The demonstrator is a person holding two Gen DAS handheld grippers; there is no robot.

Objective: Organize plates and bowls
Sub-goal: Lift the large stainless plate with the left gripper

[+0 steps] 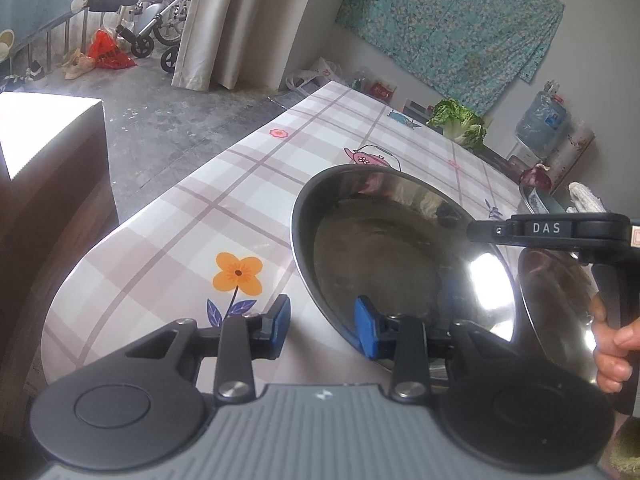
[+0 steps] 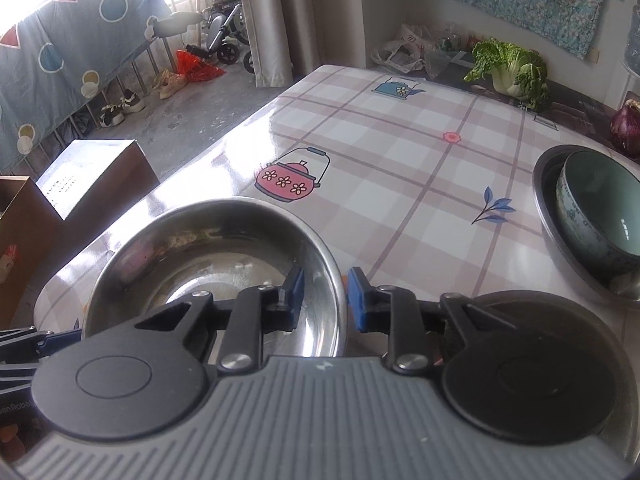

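Observation:
A shiny steel bowl [image 1: 400, 256] sits on the checked tablecloth; it also shows in the right wrist view [image 2: 208, 264]. My left gripper [image 1: 322, 330] is open, its right pad at the bowl's near rim, its left pad over the cloth. My right gripper [image 2: 324, 298] is open with its jaws on either side of the bowl's right rim, not closed on it. It also shows from the side in the left wrist view [image 1: 552, 232]. A second steel bowl [image 1: 560, 312] stands just right of the first. A teal ceramic bowl [image 2: 600, 216] rests inside a steel basin [image 2: 552, 216] at the right.
The table [image 2: 400, 152] has its left edge over a concrete floor with brown boxes [image 2: 96, 176] below. A cabbage [image 2: 512, 68] and a red onion [image 2: 626, 128] lie at the far edge. A water jug [image 1: 540, 124] stands at the back right.

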